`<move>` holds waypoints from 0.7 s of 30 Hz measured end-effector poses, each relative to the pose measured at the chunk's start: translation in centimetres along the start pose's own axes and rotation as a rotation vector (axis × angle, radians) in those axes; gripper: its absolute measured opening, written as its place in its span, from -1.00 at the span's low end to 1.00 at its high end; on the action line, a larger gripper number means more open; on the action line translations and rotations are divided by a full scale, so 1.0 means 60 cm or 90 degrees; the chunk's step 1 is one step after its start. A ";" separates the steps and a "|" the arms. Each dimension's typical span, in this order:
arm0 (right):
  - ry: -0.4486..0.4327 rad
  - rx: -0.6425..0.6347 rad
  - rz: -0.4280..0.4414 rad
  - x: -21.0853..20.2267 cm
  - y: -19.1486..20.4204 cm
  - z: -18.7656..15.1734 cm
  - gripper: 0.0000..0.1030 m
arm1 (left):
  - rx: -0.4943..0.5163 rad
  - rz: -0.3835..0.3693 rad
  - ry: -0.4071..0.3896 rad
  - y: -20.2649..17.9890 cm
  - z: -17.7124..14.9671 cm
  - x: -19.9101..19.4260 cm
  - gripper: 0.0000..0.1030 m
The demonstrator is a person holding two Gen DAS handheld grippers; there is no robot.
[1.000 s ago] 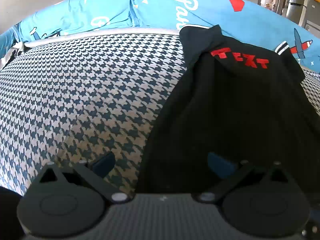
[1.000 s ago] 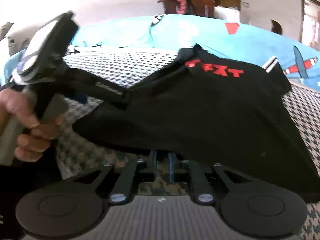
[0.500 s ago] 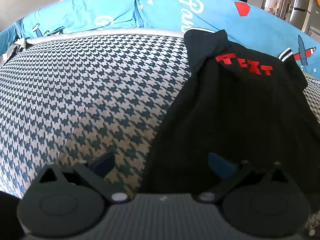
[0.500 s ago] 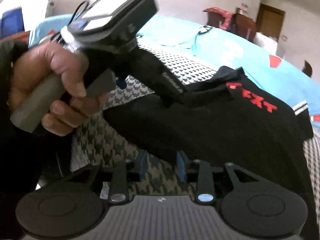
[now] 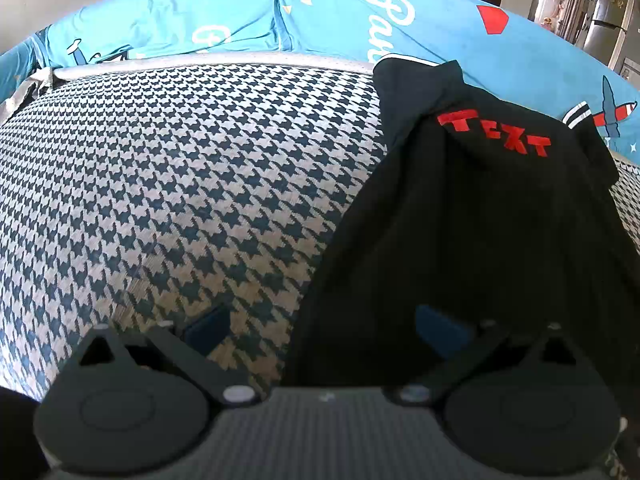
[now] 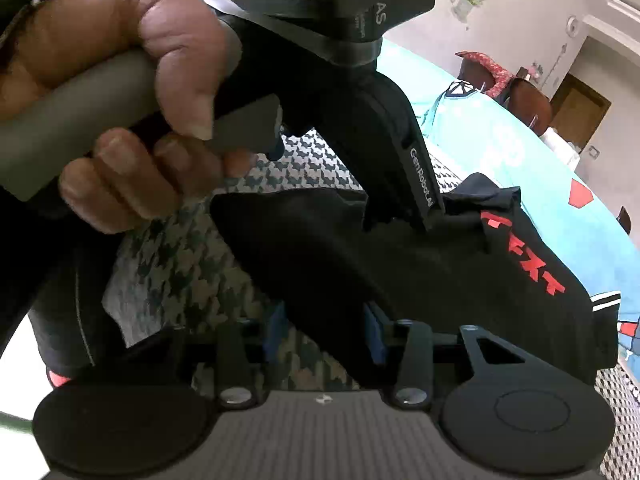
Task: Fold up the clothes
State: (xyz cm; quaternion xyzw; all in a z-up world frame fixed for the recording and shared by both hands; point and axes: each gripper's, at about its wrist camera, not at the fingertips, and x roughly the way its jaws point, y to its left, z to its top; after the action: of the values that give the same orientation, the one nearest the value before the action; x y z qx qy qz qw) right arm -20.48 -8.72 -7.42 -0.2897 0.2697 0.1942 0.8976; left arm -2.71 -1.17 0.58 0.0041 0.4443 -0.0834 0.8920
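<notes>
A black shirt (image 5: 480, 220) with red "TEXT" lettering lies crumpled on the right part of a houndstooth bed cover (image 5: 180, 180). My left gripper (image 5: 320, 320) is open wide low over the shirt's left edge, with one blue pad over the cover and the other over black cloth. In the right wrist view, the shirt's (image 6: 440, 272) near fold runs between the parted blue pads (image 6: 274, 332) of my right gripper (image 6: 324, 332), which is open. A hand (image 6: 140, 80) holds the left gripper's body (image 6: 400, 152) close above, its front end down on the shirt.
A bright blue printed quilt (image 5: 320, 20) is bunched along the far edge of the bed. Beyond it are a doorway (image 6: 580, 112), a chair with red cloth (image 6: 492, 76) and a wall. Bare houndstooth cover spreads to the shirt's left.
The right gripper's fingers have spread from nearly shut to parted around the shirt's fold. In the right wrist view, the hand and left gripper now loom much closer. The left view barely shifted.
</notes>
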 end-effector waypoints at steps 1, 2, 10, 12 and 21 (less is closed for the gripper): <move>-0.001 0.006 0.003 0.003 -0.001 0.001 -0.40 | 0.000 0.000 0.000 0.000 0.001 0.000 0.99; 0.000 0.015 0.010 0.004 -0.002 0.003 -0.52 | -0.001 0.000 0.000 0.000 0.001 0.001 0.99; 0.007 0.114 0.062 -0.004 -0.013 0.026 -0.87 | -0.008 0.011 -0.031 0.005 0.007 -0.015 1.00; -0.001 0.127 0.091 -0.012 -0.009 0.035 -0.87 | -0.019 0.022 -0.062 0.011 0.013 -0.029 0.99; -0.037 0.180 0.216 -0.044 0.005 0.074 -0.93 | -0.060 0.089 -0.197 0.044 0.028 -0.092 1.00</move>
State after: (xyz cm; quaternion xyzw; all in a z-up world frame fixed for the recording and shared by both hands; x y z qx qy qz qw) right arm -21.03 -6.21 -2.92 -0.1060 0.3134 0.3109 0.8910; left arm -4.23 2.12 5.81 -0.0200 0.3037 0.0003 0.9525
